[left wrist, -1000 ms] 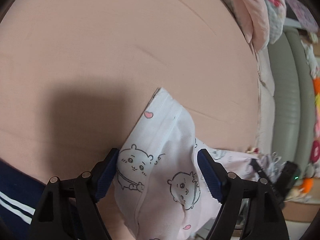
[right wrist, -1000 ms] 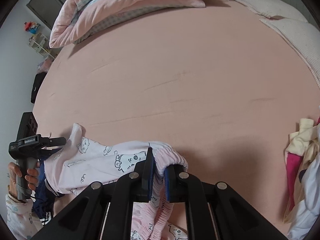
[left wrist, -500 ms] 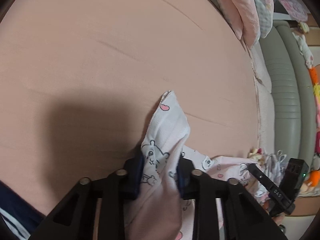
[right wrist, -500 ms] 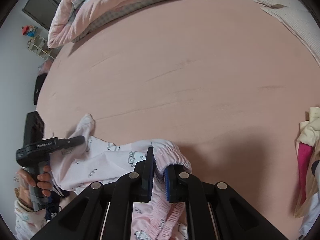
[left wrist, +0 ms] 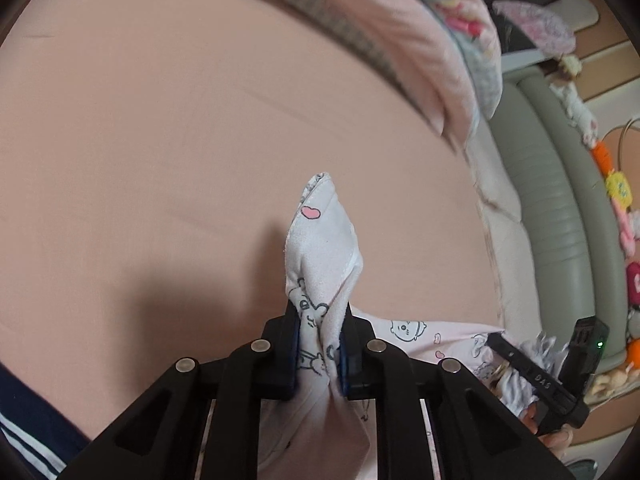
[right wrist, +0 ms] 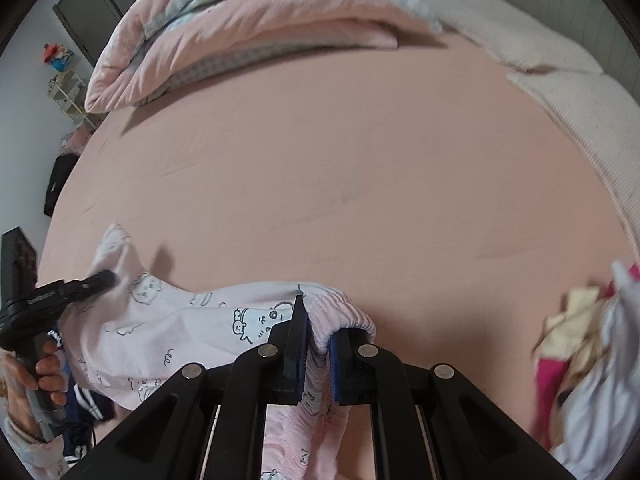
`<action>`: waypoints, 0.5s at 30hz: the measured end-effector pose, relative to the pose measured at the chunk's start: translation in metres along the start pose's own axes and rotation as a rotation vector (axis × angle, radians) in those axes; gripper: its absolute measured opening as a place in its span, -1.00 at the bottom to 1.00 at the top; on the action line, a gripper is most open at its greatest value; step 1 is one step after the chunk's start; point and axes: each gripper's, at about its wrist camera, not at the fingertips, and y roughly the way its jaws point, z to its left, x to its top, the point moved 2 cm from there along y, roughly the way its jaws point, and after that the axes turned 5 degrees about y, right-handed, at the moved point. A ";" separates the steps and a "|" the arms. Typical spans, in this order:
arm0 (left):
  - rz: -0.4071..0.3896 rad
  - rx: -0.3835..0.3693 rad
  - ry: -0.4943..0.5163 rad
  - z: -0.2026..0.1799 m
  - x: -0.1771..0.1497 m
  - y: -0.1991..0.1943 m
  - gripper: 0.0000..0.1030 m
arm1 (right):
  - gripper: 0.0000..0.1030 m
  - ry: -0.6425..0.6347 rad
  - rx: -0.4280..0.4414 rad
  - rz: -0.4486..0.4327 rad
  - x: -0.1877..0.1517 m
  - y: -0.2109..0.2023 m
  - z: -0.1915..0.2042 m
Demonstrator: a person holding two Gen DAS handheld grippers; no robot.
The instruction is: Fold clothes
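Claws, left (left wrist: pixel 319 346) and right (right wrist: pixel 318 354), each pinched tight on printed pajama pants (right wrist: pixel 192 324).

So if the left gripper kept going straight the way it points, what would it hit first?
Probably the pink bedsheet. The left gripper is shut on the printed pajama pants, and nothing else lies ahead before the folded quilt, though depth is unclear.

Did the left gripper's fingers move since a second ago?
Yes. The left gripper fingers were spread wide; now they pinch the pajamas over the pink sheet.
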 end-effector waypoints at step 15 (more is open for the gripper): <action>-0.173 0.067 0.031 0.032 0.012 -0.034 -0.75 | -0.87 -0.054 -0.046 -0.034 0.090 0.024 0.011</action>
